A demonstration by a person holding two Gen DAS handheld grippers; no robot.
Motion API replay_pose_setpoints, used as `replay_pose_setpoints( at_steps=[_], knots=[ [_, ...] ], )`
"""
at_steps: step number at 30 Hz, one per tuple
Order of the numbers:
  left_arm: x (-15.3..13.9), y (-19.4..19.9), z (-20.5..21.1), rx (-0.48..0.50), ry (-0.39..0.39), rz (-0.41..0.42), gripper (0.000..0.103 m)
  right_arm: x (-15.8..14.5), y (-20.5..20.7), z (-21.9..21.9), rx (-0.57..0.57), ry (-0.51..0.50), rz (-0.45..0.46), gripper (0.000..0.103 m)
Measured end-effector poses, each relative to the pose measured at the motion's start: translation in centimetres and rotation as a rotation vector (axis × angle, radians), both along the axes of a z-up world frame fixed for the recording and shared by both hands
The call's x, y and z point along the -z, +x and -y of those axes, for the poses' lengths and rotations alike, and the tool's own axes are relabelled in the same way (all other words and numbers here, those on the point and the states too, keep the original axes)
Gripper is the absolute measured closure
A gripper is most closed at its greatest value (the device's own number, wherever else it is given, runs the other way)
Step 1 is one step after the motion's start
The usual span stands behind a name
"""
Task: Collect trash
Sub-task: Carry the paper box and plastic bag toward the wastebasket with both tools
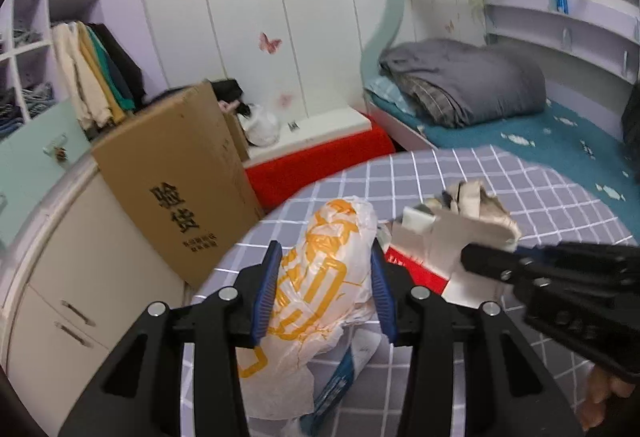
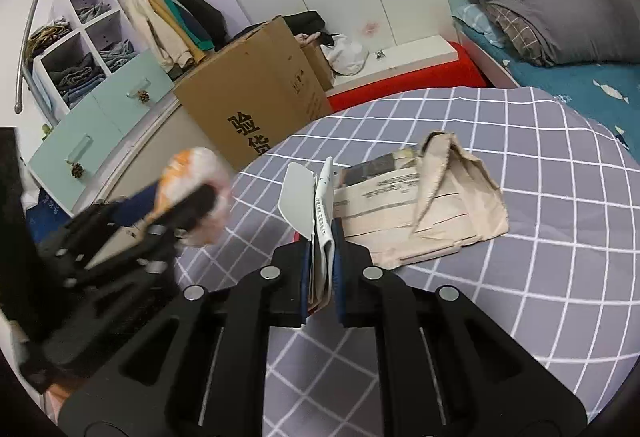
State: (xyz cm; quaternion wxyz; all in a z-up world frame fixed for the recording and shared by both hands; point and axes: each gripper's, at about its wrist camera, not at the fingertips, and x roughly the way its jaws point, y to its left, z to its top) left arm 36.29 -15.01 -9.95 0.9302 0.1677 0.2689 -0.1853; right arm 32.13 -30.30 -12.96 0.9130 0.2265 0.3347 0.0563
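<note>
My left gripper (image 1: 325,279) is shut on a white plastic bag with orange print (image 1: 320,277), held over the grey checked bedspread (image 1: 520,181). The bag also shows blurred in the right wrist view (image 2: 196,189), with the left gripper (image 2: 172,213) around it. My right gripper (image 2: 323,257) is shut on a bundle of flattened white and red cardboard packaging (image 2: 320,205). A crumpled brown paper bag (image 2: 448,197) lies against the bundle, on the bedspread (image 2: 540,237). In the left wrist view the right gripper (image 1: 472,261) holds the packaging (image 1: 424,241) to the right of the plastic bag.
A big brown cardboard box (image 1: 176,181) stands on the floor left of the bed, also in the right wrist view (image 2: 256,93). Behind it are a wardrobe with hanging clothes (image 1: 96,77), a red mat (image 1: 320,161), and a folded grey duvet (image 1: 468,81) on the far bed.
</note>
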Motion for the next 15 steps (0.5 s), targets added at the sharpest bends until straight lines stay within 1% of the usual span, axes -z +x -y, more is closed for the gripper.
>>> replay_pose_setpoints(
  at_steps=[4,8,12,15],
  knots=[
    [-2.3,-1.8,-2.5,-0.049,-0.027,0.040,0.061,-1.4,-0.7,-1.8,-0.019,0.009,0.025,0.093],
    [-3.6,-2.8,-6.0,-0.121,-0.067,0.032,0.061,-3.9,-1.7,-5.3,-0.074,-0.002,0.066,0.093],
    [-4.0,-3.3,-11.1,-0.212,-0.111,-0.002,0.061,-5.7,-2.3,-9.4,-0.141,-0.013,0.096,0.093],
    [-3.9,-4.1,-16.0,-0.294,-0.137,-0.016,0.061,-6.7,-2.8,-14.1,-0.216,-0.027,0.112,0.093]
  ],
)
